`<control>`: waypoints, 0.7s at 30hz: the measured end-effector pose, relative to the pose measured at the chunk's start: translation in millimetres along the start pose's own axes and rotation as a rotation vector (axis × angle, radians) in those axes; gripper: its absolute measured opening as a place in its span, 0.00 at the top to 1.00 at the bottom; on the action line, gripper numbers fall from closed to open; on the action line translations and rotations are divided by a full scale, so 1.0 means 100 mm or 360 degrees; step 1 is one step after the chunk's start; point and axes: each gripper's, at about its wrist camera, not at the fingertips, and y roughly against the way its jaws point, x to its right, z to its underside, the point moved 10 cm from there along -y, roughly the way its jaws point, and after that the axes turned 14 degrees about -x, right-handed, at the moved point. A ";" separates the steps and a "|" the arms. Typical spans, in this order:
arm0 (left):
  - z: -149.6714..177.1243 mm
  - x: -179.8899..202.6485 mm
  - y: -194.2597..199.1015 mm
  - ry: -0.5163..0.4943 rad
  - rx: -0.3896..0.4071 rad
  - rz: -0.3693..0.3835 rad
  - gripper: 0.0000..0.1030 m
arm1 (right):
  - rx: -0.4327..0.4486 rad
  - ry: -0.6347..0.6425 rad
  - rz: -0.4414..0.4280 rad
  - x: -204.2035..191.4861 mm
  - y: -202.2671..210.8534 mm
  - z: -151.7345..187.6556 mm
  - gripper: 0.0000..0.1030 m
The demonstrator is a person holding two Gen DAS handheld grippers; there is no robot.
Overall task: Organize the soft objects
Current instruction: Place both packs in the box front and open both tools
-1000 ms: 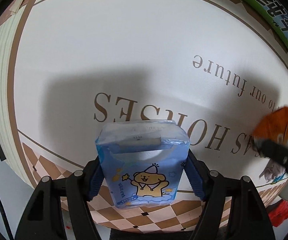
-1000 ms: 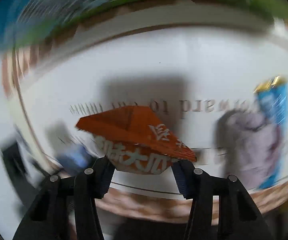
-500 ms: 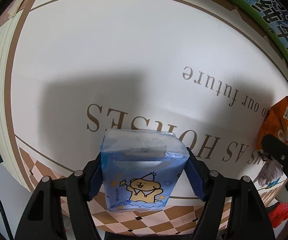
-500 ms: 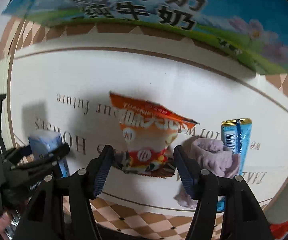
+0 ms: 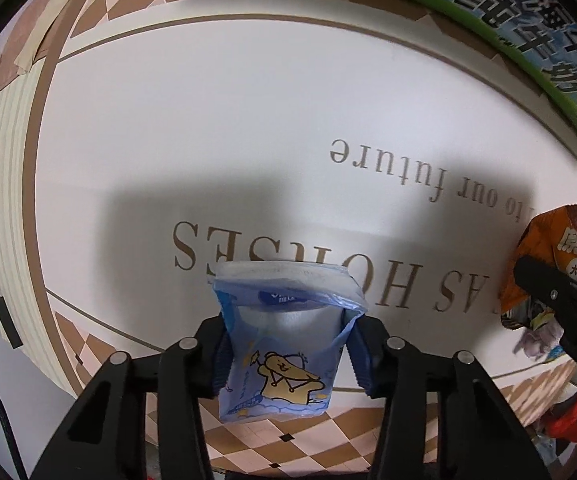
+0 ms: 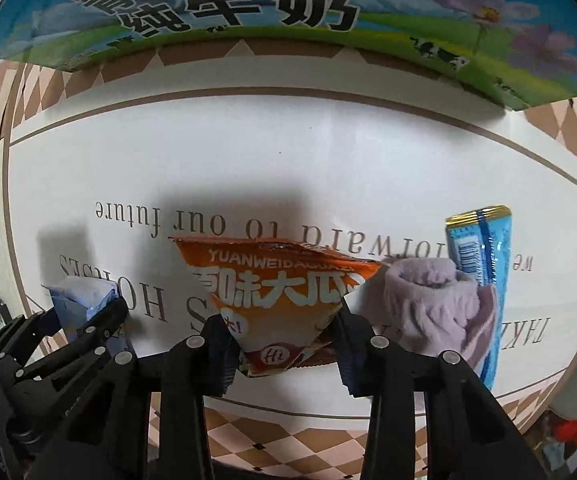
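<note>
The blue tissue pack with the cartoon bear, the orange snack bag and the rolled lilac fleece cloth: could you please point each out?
blue tissue pack [image 5: 282, 376], left wrist view, on its printed front.
orange snack bag [image 6: 276, 296], right wrist view, on its lettered face.
rolled lilac fleece cloth [image 6: 428, 304], right wrist view, on its fuzzy side.

Four soft items and two grippers on one printed tabletop [image 6: 248, 152].

Counted: one blue tissue pack [image 5: 284, 344], one orange snack bag [image 6: 280, 292], one lilac rolled cloth [image 6: 428, 304], and one long blue wrapped packet [image 6: 488, 280]. Two grippers: the left gripper [image 5: 288, 354] and the right gripper [image 6: 284, 346], each with two fingers. One milk carton box [image 6: 288, 12] stands at the far edge.
</note>
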 end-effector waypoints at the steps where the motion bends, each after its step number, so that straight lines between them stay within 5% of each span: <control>1: 0.02 0.00 0.02 -0.0001 0.0003 0.0018 0.57 | 0.0007 0.0005 -0.0013 -0.01 0.03 0.02 0.60; 13: 0.21 0.20 1.15 -0.0148 0.0261 0.0251 0.57 | 0.0226 0.0152 -0.0163 -0.08 0.85 0.46 0.61; 21: -0.53 0.54 2.63 -0.0342 0.0432 0.0230 0.57 | 0.0381 0.0188 -0.0306 -0.17 1.94 0.20 0.61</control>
